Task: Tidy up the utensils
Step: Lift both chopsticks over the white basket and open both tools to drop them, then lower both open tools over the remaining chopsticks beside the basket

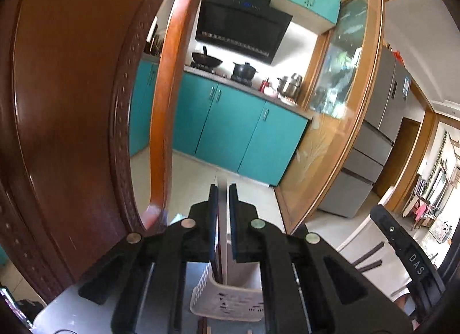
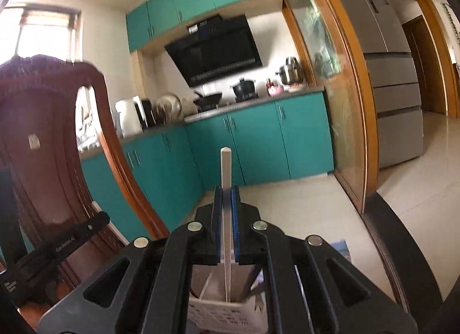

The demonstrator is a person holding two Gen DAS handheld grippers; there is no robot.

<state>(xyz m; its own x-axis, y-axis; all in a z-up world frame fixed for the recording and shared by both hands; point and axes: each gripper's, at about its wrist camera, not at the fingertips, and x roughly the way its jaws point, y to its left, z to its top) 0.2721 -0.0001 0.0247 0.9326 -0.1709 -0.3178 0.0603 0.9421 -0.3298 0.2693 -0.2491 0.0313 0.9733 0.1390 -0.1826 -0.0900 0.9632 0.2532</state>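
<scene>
Utensils are what I carry: my right gripper [image 2: 226, 204] is clamped on a slim white stick-like utensil [image 2: 225, 167], its pads pressed on the shaft, the top standing above the jaws and the lower end dipping into the white slotted caddy [image 2: 224, 316] below. I judge it is held upright so it can drop cleanly into a compartment. My left gripper [image 1: 223, 204] has its jaws nearly together on a thin pale upright panel [image 1: 222, 219] that rises from the caddy, probably to steady it. Beside the caddy, the left view alone shows dark handles [image 1: 369, 259] on a white surface; the right view alone shows the utensil's full length.
</scene>
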